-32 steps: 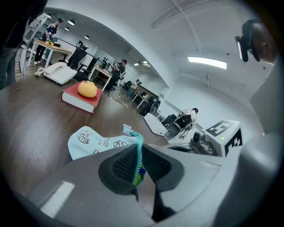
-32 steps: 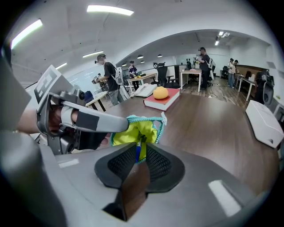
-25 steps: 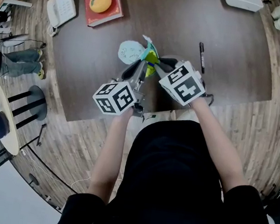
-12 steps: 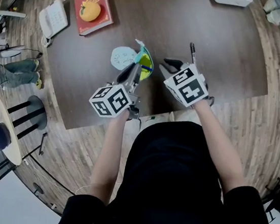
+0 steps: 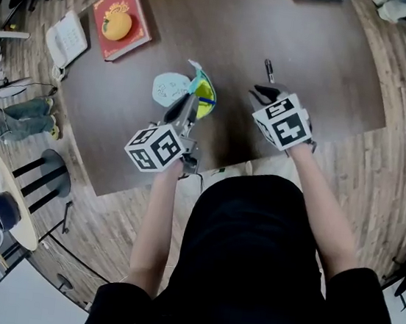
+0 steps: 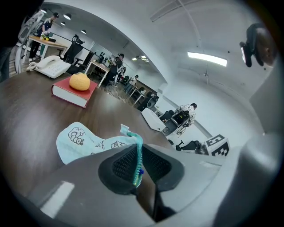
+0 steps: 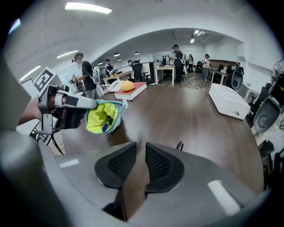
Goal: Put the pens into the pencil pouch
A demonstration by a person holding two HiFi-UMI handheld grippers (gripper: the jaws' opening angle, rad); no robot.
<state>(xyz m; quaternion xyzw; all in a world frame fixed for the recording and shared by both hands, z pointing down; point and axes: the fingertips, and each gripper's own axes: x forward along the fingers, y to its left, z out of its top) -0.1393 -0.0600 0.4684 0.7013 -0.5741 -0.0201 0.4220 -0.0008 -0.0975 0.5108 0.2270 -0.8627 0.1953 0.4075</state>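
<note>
Your left gripper [image 6: 138, 167] is clamped on the teal zipper edge [image 6: 138, 153] of the light blue fabric pencil pouch with the yellow lining [image 5: 170, 86]. The edge runs straight up between the two black ribbed pads, which are pinched onto it. The pouch sits mid-way across the dark brown wooden surface [image 5: 325, 77], right in front of you. The mouth end is lifted in the gripper, and the cartoon-printed far end looks like it's lying on the wood. From the right gripper view the mouth gapes open toward that side. You can see the yellow inside with a bit of blue in it, but I can't tell what the blue is.

Your right gripper [image 7: 138, 166] has nothing in it. The jaws are a little apart and only bare wood shows in the gap. It's off to the right of the pouch, apart from it and pointing down at the surface.

The slim black pen [image 5: 269, 70] lies on the wood just past the right gripper's tips. In the right gripper view only its end pokes up above the right-hand jaw, and it isn't between the jaws.

Further back on the left there's a red hardcover book [image 5: 137, 12] with an orange fruit [image 5: 117, 26] on top. A white desk phone [image 5: 62, 37] sits beside it at the surface's edge. A white rectangular box [image 7: 228, 101] is at the far end.
</note>
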